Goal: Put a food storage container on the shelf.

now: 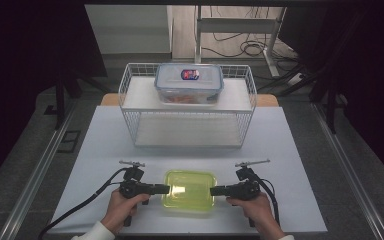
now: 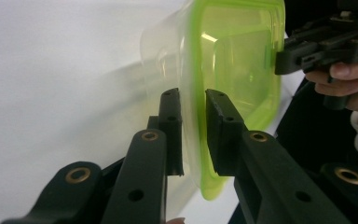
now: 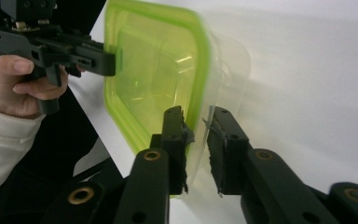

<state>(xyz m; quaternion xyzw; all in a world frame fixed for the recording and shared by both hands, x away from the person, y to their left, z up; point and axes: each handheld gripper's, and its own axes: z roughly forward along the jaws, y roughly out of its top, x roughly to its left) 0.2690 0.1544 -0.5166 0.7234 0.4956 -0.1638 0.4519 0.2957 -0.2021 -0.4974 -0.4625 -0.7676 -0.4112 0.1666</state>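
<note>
Green-lidded clear container [image 1: 189, 190] sits on the white surface [image 1: 290, 150], near edge. Left gripper [image 1: 166, 189] and right gripper [image 1: 214, 190] each clamp a lid rim on opposite sides. Risk: thin rim bites slip, or the lid pops off during a lift, dropping the tub.

A: What sits between my hands?

B: A green-lidded container [image 1: 189, 189] on the white table [image 1: 290, 165], with my left gripper [image 1: 166, 189] at its left edge and my right gripper [image 1: 214, 190] at its right edge.

A: And behind it?

B: A white wire rack [image 1: 130, 80], carrying a clear lidded box [image 1: 189, 83] on its top shelf.
</note>
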